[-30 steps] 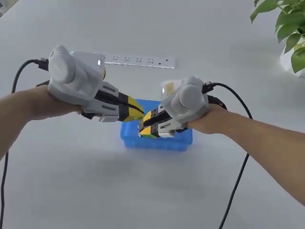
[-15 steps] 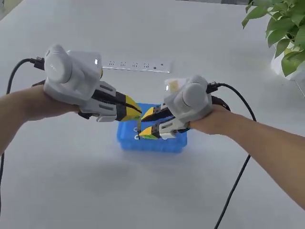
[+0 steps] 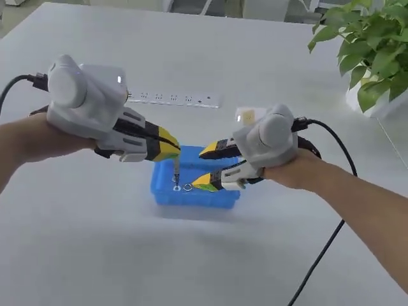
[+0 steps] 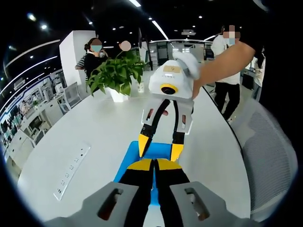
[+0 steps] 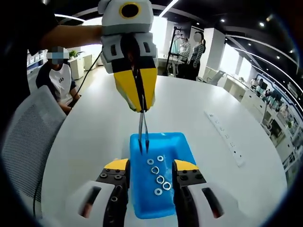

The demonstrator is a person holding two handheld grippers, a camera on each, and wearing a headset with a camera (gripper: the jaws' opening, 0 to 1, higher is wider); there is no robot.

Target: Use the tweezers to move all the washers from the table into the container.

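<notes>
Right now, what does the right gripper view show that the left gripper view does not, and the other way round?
Right gripper view: the tweezers clamped in the left gripper, tips down over the blue container, and several washers lying on its floor. Left gripper view: the right gripper with its jaws open, and a potted plant behind it. Both: the container, the power strip and the white table.

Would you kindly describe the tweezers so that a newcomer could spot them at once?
On the white table sits a blue container. Above it the left gripper pinches the tweezers, which point down into it. Unlike the small round washers lying there, they are two long thin metal prongs.
</notes>
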